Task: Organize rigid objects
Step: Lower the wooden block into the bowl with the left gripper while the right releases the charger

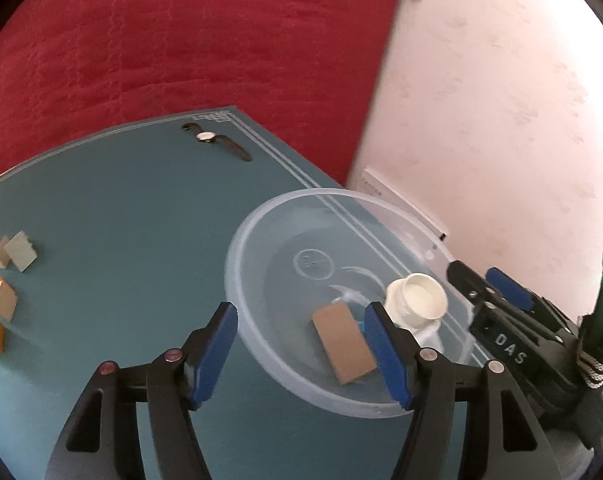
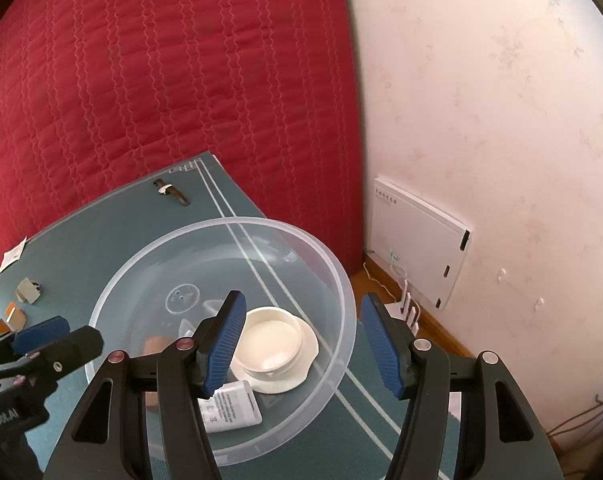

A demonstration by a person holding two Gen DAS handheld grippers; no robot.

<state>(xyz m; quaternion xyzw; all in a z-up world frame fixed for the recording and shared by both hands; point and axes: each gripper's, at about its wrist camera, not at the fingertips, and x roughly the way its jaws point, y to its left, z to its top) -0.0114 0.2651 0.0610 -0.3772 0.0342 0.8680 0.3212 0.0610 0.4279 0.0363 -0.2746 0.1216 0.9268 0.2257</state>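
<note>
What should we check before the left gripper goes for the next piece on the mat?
1. Left gripper empty, nothing between its blue pads: ok.
2. Brown cardboard block lying inside the clear plastic bowl: ok.
3. Right gripper gripping the bowl's rim: not ok, its pads stand apart over the bowl.
4. White round cup inside the bowl: ok.
5. Small cardboard pieces left on the teal mat: ok, in view.
6. Wristwatch reachable at the mat's far edge: cannot tell.
</note>
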